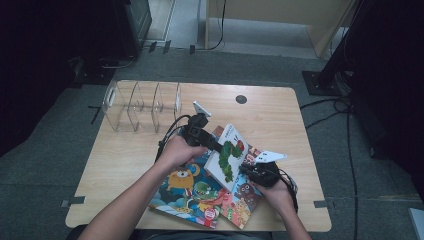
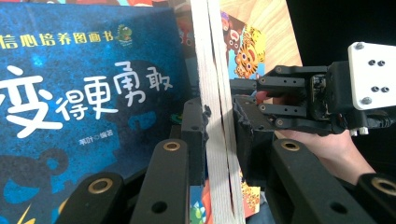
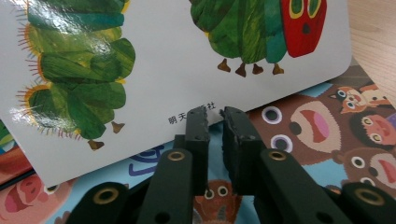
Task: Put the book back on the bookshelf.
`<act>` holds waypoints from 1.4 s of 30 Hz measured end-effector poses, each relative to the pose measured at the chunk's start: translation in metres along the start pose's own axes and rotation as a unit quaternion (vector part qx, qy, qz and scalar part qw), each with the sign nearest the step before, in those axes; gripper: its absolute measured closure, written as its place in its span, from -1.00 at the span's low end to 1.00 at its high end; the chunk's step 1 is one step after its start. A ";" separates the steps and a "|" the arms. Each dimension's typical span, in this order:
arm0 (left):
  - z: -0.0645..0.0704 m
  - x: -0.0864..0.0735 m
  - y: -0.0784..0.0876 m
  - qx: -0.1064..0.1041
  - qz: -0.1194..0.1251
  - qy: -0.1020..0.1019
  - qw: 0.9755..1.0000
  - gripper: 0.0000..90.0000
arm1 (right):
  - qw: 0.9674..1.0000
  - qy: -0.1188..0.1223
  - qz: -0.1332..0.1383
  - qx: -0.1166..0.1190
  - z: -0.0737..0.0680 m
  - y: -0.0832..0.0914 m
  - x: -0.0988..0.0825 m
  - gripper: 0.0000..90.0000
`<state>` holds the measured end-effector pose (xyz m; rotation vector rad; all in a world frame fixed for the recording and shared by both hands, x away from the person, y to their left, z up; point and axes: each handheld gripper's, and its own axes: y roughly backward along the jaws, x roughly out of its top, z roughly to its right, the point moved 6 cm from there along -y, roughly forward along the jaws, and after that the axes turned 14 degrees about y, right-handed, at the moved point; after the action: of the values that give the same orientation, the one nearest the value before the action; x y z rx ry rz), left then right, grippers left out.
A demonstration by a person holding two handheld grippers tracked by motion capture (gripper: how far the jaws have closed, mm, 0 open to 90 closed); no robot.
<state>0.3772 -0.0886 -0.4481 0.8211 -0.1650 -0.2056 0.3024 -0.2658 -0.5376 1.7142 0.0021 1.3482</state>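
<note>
The caterpillar book (image 1: pixel 227 157), near the table's (image 1: pixel 125 150) front edge, is pinched edge-on by the left gripper (image 2: pixel 219 123); the right gripper's (image 3: pixel 215 122) jaws stand slightly parted, empty. A square, firm grip is advised.

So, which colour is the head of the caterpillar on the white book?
Red, with yellow-green eyes, on the caterpillar book; the right gripper view shows it best.

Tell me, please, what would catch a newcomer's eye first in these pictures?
The white caterpillar board book stands out, tilted up above the colourful picture books at the table's near edge. The left hand-held gripper clamps its thick page edge, while the right hand-held gripper sits open at its lower edge. A clear acrylic file rack stands at the far left.
</note>
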 end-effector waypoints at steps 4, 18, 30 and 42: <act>0.007 0.000 -0.001 0.003 -0.002 -0.004 1.000 0.72 | 1.000 -0.009 0.007 0.004 0.003 0.002 0.001 0.70; 0.022 -0.001 -0.007 0.058 -0.008 -0.020 0.998 0.68 | 1.000 -0.004 0.016 0.008 0.002 0.001 0.005 0.83; 0.027 0.004 -0.018 0.060 -0.036 -0.013 0.997 0.71 | 1.000 -0.007 0.011 0.002 0.004 0.003 0.004 0.64; 0.046 0.009 0.013 0.069 -0.013 -0.050 0.996 0.73 | 0.999 -0.001 0.043 -0.025 0.015 0.014 0.006 0.36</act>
<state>0.3773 -0.1142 -0.4069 0.9508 -0.2644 -0.2628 0.3095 -0.2800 -0.5237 1.6904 -0.1057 1.3976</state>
